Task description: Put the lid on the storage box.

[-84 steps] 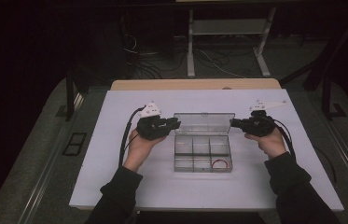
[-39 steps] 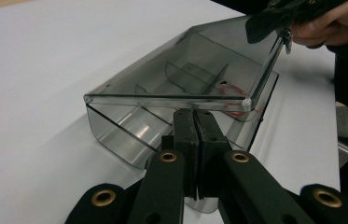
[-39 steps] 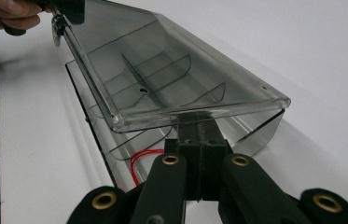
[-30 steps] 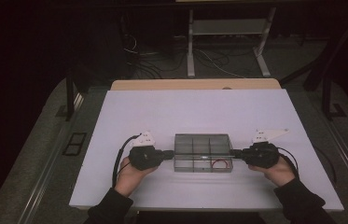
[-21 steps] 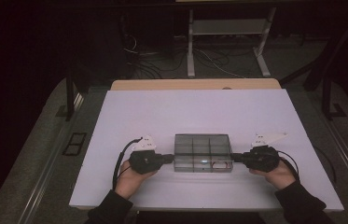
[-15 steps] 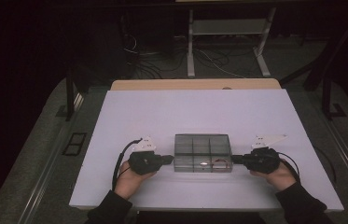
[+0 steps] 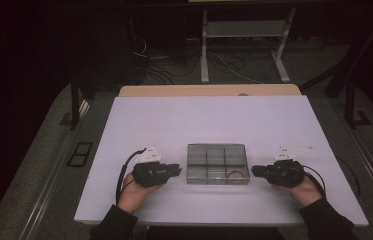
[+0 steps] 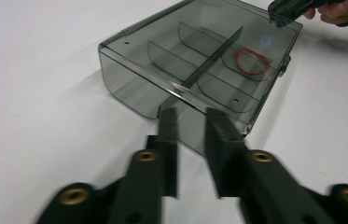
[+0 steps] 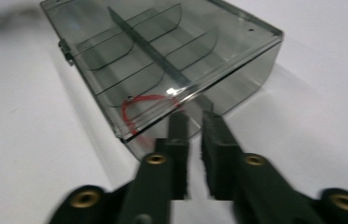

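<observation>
Release is the step in hand: the closed clear box [image 7: 217, 164] sits flat on the white desk [image 7: 214, 120] between the two tools, and both have just been opening. The left tool [image 7: 174, 170] and right tool [image 7: 255, 171] each show a narrow gap with nothing gripped, tips just short of the box's end walls. Done well, each tool should widen a little more and back straight out, level, so no jaw drags the box. The left gripper view shows a red rubber band [image 8: 252, 60] in the compartment farthest from its tool; the high view gives only a faint red trace.
</observation>
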A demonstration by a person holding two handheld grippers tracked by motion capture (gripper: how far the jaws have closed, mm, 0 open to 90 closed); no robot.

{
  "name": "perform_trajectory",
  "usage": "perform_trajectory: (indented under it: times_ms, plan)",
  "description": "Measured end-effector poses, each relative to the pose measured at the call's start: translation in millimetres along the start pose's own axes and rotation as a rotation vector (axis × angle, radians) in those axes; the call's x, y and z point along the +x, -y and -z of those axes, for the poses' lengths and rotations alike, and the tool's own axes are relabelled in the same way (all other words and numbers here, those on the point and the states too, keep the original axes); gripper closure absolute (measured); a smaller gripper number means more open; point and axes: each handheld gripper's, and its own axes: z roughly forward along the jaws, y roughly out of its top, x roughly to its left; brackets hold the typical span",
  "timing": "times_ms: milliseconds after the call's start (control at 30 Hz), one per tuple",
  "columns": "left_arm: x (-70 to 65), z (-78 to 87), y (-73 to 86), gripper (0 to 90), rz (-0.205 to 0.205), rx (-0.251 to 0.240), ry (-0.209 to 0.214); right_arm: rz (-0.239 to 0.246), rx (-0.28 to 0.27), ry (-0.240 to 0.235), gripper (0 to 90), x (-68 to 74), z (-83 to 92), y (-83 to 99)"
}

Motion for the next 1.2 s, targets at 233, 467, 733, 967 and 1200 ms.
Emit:
perform_trajectory:
  times_ms: [233,467,733,967,1200]
  plan:
    - [4.1,11.3,6.5,48.7,-0.007,-0.025,-0.03,-0.015,-0.039,0.023,50.2,-3.2,2.9,5.5]
    - [6.9,18.8,15.2,26.0,0.016,-0.038,-0.058,-0.013,-0.075,0.074,27.2,-0.4,3.2,13.9]
    - [11.2,25.8,20.5,2.7,0.045,-0.042,-0.121,-0.016,-0.096,0.118,17.7,3.9,7.9,24.1]
    - [11.1,24.8,23.7,0.0,0.045,-0.023,-0.115,-0.021,-0.098,0.149,13.7,6.0,13.3,30.8]
    - [10.5,24.4,23.4,0.0,0.032,-0.014,-0.112,-0.02,-0.102,0.149,13.7,6.4,15.0,32.4]
